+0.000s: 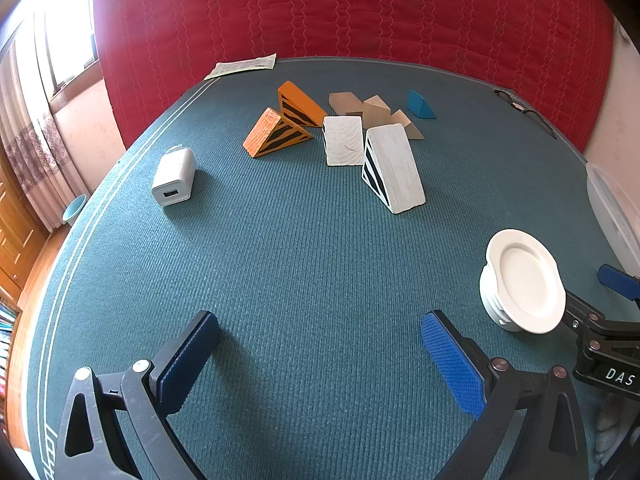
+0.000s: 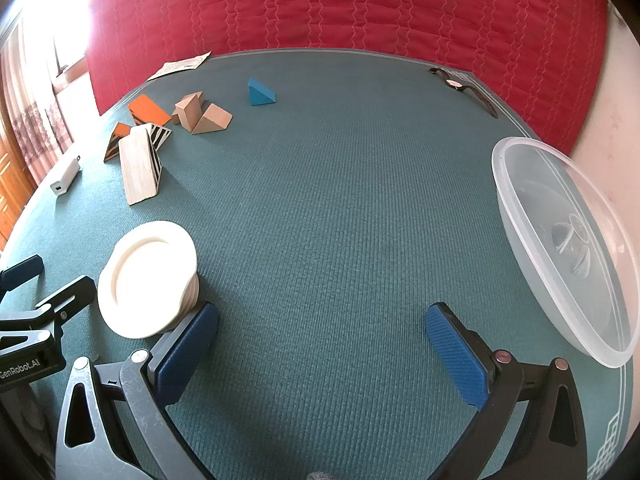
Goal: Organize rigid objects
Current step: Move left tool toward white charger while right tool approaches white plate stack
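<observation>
Right now both grippers are hovering over the green table cover [image 1: 320,248] with their jaws standing wide apart and nothing between them. Taking the clear plastic bowl [image 2: 560,240] as the landmark: it is sitting at the far right edge of the cover, just beside the right gripper [image 2: 320,344] and well apart from the left gripper [image 1: 320,352].

The white round fixture [image 1: 520,284] is lying between the two grippers, left of the bowl, tilted on its ribbed body with its flat face turned up. It is nearly touching the right gripper's left finger and is just right of the left gripper, so either hand seems close enough; the right looks nearer the bowl.

The wooden blocks are lying further away from the bowl, up and to the left: the white striped wedge [image 1: 394,168] is pointing its long axis toward the grippers, with the orange striped wedges [image 1: 288,124], plain wedges [image 1: 372,114] and a blue wedge [image 1: 420,105] behind it. The white charger [image 1: 175,182] is lying furthest left, nearest the left hand's side.
</observation>
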A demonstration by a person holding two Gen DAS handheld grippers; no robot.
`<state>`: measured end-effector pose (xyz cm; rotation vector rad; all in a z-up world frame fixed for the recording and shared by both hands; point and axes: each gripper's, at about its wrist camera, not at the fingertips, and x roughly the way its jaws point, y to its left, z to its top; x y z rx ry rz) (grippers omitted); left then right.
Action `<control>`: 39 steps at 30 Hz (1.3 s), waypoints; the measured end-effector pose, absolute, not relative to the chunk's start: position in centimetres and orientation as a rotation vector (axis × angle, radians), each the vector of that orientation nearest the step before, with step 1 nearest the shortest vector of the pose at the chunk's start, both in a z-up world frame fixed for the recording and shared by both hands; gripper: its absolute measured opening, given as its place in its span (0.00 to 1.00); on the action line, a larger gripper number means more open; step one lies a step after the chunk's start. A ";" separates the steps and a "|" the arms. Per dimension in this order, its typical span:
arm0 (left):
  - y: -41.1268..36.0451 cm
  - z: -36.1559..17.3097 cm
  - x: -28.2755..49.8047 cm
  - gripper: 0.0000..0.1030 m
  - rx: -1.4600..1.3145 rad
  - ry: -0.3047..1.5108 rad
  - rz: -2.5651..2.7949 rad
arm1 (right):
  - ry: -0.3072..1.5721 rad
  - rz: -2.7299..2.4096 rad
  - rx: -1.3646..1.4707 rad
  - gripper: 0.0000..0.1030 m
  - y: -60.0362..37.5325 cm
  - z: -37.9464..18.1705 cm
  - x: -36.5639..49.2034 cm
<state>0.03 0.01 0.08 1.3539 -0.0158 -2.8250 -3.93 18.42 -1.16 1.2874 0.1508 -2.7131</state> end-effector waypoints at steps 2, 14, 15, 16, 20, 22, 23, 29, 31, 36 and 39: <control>0.0 0.1 0.0 1.00 1.354 -0.016 -2.825 | 0.151 -2.713 1.287 1.00 18.5 -1.2 -3.9; 0.0 0.1 0.0 1.00 1.354 -0.016 -2.825 | 0.152 -2.712 1.286 1.00 18.5 -1.2 -3.8; 0.0 0.1 0.0 1.00 1.354 -0.016 -2.825 | 0.154 -2.709 1.286 1.00 18.5 -1.2 -3.8; 0.0 0.1 0.0 1.00 1.354 -0.017 -2.825 | 0.155 -2.708 1.286 1.00 18.5 -1.2 -3.8; -0.1 0.0 0.1 1.00 1.374 -0.033 -2.833 | 0.170 -2.680 1.290 1.00 18.5 -1.1 -3.7; 0.0 0.0 0.2 1.00 1.383 -0.045 -2.841 | 0.183 -2.660 1.284 1.00 18.4 -1.0 -3.5; -0.1 0.0 0.3 1.00 1.390 -0.051 -2.847 | 0.191 -2.646 1.278 1.00 18.3 -1.0 -3.2; -0.3 0.1 0.8 1.00 1.431 -0.097 -2.895 | 0.243 -2.583 1.245 1.00 17.8 -1.2 -1.1; -0.4 0.1 0.8 1.00 1.445 -0.108 -2.908 | 0.250 -2.571 1.240 1.00 17.8 -1.3 -0.7; -1.7 0.2 1.1 1.00 1.447 -0.107 -2.889 | 0.252 -2.559 1.240 1.00 17.6 -1.3 0.0; -3.4 0.2 0.6 1.00 1.433 -0.066 -2.848 | 0.260 -2.543 1.236 1.00 17.1 -1.2 0.3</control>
